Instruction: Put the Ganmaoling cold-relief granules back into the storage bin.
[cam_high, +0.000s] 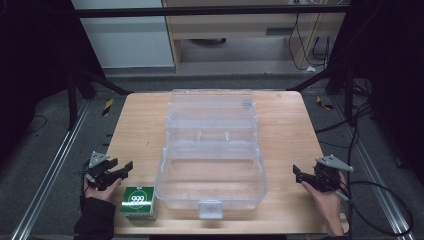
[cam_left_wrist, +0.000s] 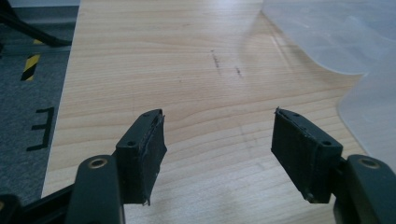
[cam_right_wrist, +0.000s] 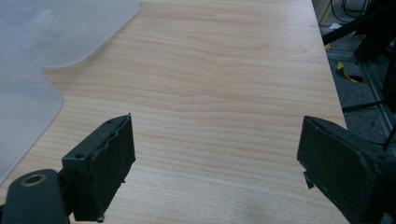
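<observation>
A clear plastic box (cam_high: 167, 192) stands open in the middle of the wooden table (cam_high: 140, 125), its lid laid back toward the far edge. A small green carton marked 999 (cam_high: 138, 202) lies at the box's front left corner. My left gripper (cam_high: 125, 169) hovers just behind the carton, held by a hand in a dark sleeve. Its jaws stand apart over bare wood (cam_left_wrist: 219, 135) with nothing between them. My right gripper (cam_high: 298, 173) is held to the right of the box, open wide over bare wood (cam_right_wrist: 215, 144).
A corner of the clear box (cam_left_wrist: 336, 37) shows at the upper right of the left gripper view, and the box (cam_right_wrist: 56, 28) lies at the upper left of the right gripper view. Metal rails and cables run along the floor beside the table.
</observation>
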